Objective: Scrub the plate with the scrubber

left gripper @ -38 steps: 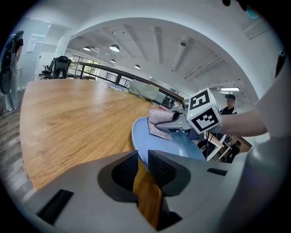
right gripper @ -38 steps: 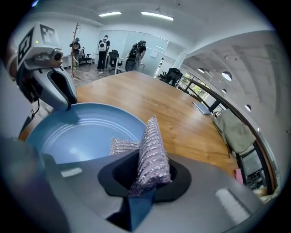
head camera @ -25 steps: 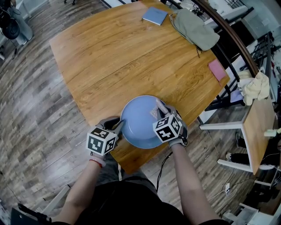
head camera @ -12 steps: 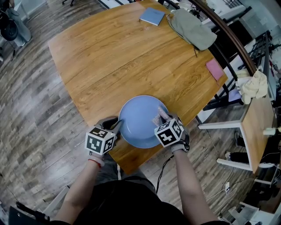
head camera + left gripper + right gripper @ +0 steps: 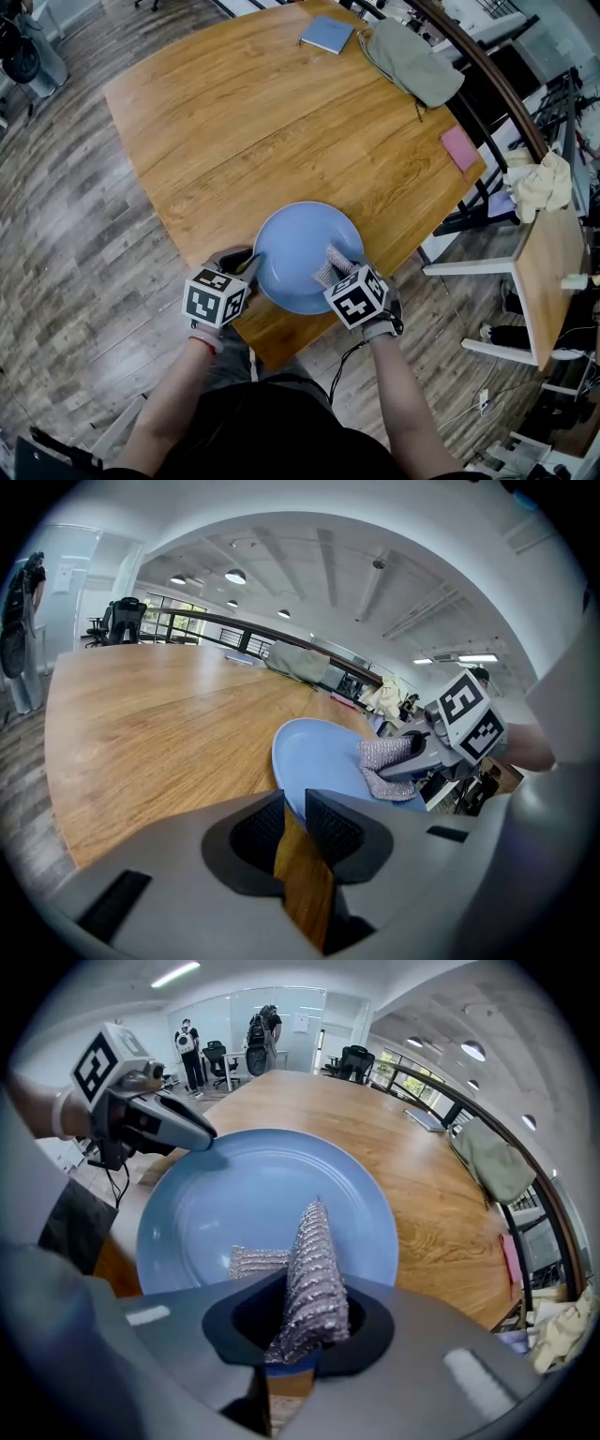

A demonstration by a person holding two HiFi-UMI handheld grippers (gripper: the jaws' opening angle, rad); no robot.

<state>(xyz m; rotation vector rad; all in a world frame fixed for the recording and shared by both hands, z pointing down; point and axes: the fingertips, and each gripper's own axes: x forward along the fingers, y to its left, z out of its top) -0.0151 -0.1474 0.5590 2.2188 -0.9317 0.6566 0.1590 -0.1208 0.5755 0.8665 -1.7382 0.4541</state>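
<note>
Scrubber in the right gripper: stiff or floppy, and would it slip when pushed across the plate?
Probably floppy: the scrubber folds into a ridge where the right gripper pinches it, one flap lying flat on the plate. Likely light, since the ridge stands up unsupported. Its knitted metallic mesh looks rough, so it should drag rather than slide.

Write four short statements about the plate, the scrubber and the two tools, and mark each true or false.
1. The right tool grips a silvery mesh scrubber over the plate. True.
2. The plate is white. False: it is blue.
3. The left tool hangs clear of the plate. False: its jaws are closed on the plate's rim.
4. A blue notebook lies at the far end of the wooden table. True.
</note>
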